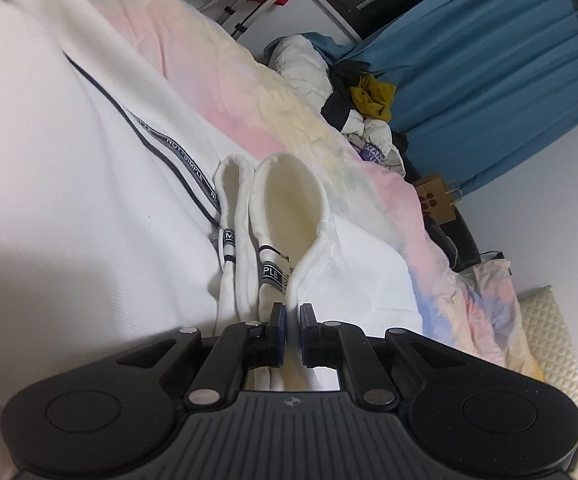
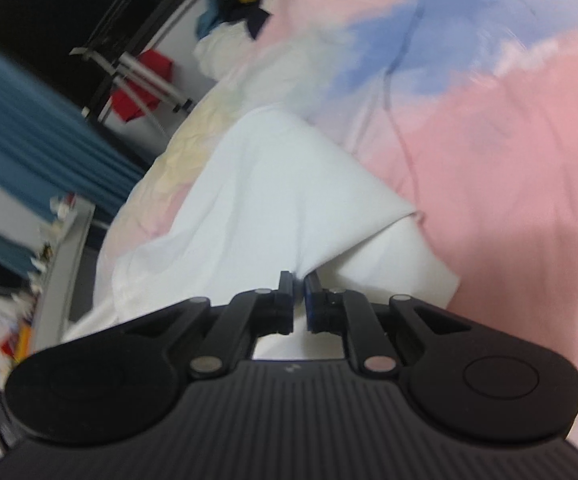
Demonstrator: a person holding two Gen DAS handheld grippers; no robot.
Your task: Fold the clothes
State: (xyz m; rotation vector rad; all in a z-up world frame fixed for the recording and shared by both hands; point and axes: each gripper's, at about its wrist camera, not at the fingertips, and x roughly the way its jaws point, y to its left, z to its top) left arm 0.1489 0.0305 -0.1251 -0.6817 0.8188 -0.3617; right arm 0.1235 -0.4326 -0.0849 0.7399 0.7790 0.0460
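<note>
Both pinching white fabric, left gripper (image 1: pixel 293 314) and right gripper (image 2: pixel 299 292) should lift the white garment (image 1: pixel 69 160) evenly, keeping the fold taut over the bed (image 2: pixel 509 160).

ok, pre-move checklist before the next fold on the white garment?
1. Left gripper shut on the white garment at its cuffs: ok.
2. Right gripper shut on the garment's edge: ok.
3. Garment lying flat: not ok, it is bunched between the grips.
4. Bedspread bare beside the garment: ok.
5. Clothes pile apart from the garment: ok.
6. Right view sharp: not ok, blurred.
</note>
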